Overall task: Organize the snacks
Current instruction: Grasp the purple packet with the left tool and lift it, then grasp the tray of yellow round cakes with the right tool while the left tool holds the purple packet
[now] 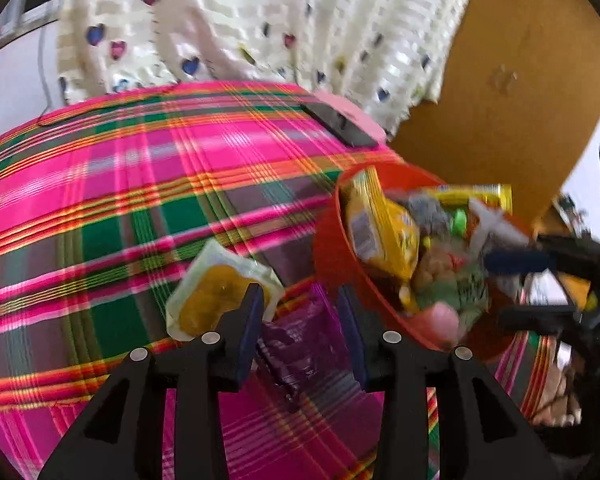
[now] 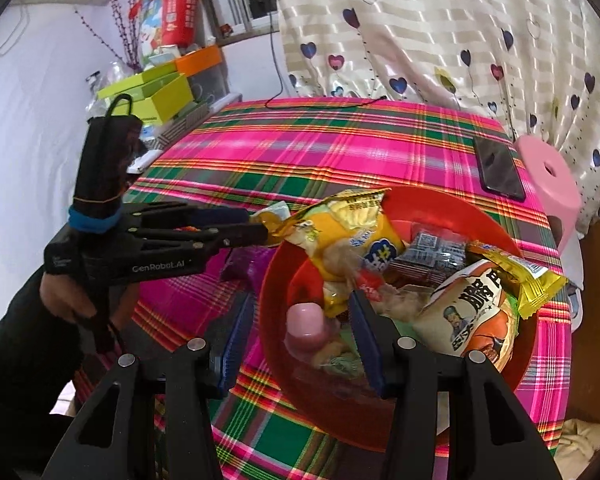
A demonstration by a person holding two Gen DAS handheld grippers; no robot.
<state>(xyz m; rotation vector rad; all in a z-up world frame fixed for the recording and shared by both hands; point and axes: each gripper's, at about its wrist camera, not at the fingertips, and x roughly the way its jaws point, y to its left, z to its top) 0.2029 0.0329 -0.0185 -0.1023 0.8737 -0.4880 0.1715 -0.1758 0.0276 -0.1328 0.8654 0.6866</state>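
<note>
A round red plastic bowl sits on the bench near its right edge, heaped with crinkly foil and plastic snack packets: a yellow packet, a cream-and-orange packet, a grey one and a smooth pink jelly cup among them. Left of the bowl lie two loose snacks, a glossy purple wrapper and a flat clear pouch of yellow filling. The left hand-held gripper hangs wide open over the purple wrapper, gripping nothing. The right hand-held gripper is also spread wide, its fingers straddling the bowl's near rim, empty. The bench wears a woven pink, green and orange plaid cloth. One dark phone lies at its far right corner.
</note>
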